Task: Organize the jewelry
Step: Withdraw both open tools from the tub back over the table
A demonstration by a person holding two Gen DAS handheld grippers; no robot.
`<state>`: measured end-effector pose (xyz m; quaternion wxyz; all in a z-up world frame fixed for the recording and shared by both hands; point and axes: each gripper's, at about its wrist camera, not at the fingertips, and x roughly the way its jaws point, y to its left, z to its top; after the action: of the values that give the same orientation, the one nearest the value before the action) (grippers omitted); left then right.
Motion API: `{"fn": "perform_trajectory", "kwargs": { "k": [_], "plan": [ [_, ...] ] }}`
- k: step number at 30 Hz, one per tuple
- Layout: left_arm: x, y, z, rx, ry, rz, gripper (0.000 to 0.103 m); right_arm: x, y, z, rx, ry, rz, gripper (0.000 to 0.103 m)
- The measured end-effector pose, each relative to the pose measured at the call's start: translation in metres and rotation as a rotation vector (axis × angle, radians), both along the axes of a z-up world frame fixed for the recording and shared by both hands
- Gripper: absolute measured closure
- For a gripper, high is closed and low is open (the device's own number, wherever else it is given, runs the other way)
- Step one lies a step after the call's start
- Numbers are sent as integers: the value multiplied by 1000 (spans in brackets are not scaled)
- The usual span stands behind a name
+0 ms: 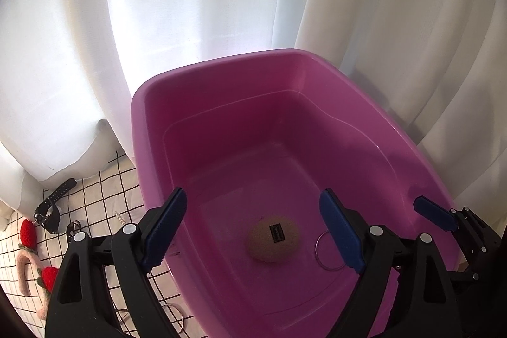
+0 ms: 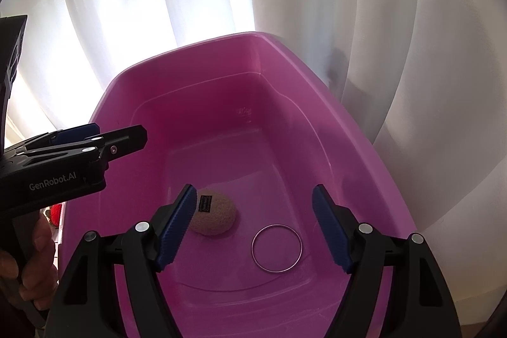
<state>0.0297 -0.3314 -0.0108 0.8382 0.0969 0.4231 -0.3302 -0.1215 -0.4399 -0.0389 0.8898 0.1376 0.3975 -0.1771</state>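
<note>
A pink plastic tub [image 1: 149, 122] [image 2: 380, 167] stands on a checked cloth. On its floor lie a round beige fuzzy hair piece with a black label [image 1: 273, 238] [image 2: 213, 217] and a thin silver bangle [image 1: 328, 251] [image 2: 276, 248]. My left gripper [image 1: 253, 233] is open and empty over the tub's left rim; it also shows at the left of the right wrist view [image 2: 95, 138]. My right gripper [image 2: 253, 230] is open and empty above the tub floor, the bangle between its fingers; its fingertip [image 1: 434, 213] shows in the left wrist view.
On the checked cloth [image 1: 104, 201] left of the tub lie a black watch [image 1: 52, 208], a pink headband with red strawberries [image 1: 31, 258], a pearl string [image 1: 120, 219] and a silver bangle [image 1: 180, 315]. White curtains [image 1: 206, 5] hang right behind.
</note>
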Motion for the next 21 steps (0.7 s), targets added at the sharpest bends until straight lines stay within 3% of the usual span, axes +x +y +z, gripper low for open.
{"fn": "perform_trajectory", "kwargs": {
  "k": [21],
  "plan": [
    [-6, 16, 16, -34, -17, 26, 19, 0, 8, 9, -18, -23, 20, 31]
  ]
}}
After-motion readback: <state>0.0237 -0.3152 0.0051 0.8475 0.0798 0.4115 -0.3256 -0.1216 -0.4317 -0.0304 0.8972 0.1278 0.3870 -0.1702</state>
